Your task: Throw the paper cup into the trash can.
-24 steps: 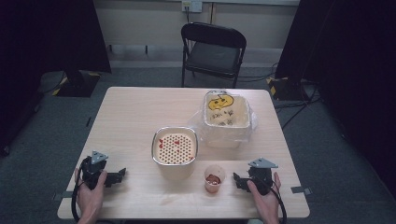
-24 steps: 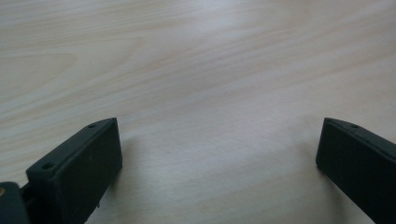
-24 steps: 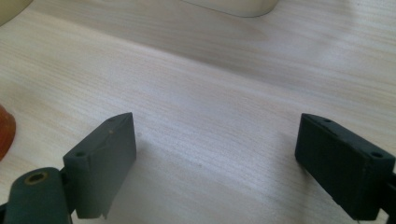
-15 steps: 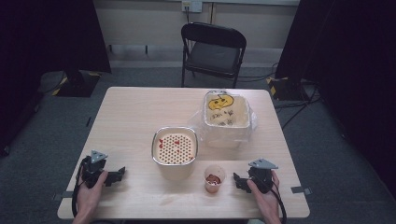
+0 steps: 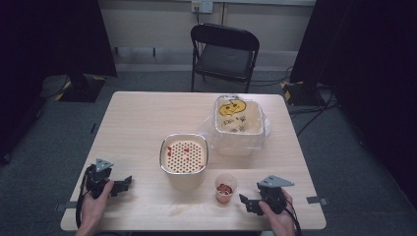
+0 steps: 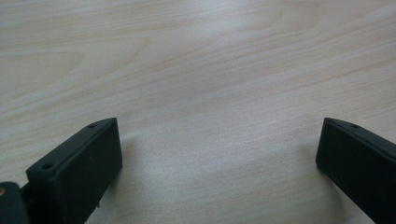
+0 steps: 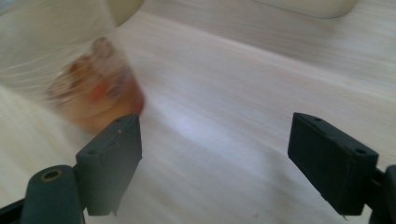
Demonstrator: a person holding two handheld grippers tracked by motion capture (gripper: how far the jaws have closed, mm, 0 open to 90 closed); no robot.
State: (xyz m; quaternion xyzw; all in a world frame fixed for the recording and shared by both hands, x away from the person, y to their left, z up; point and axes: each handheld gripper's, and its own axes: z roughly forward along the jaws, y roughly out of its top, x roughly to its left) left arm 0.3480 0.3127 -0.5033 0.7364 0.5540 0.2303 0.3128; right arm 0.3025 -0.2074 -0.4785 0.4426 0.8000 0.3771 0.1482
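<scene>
Clear plastic cup (image 7: 88, 79) sits just beside the right tool (image 7: 215, 154) (jaws spread, empty).

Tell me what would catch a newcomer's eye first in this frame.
Probably the square cream container with a perforated, red-flecked insert at the middle of the light wooden table, and behind it to the right the plastic-lined tub with a yellow shape inside. Nearer the person, a small clear cup holding reddish-brown bits stands just ahead of the open right gripper, while the left gripper, also open, rests over bare wood.
</scene>
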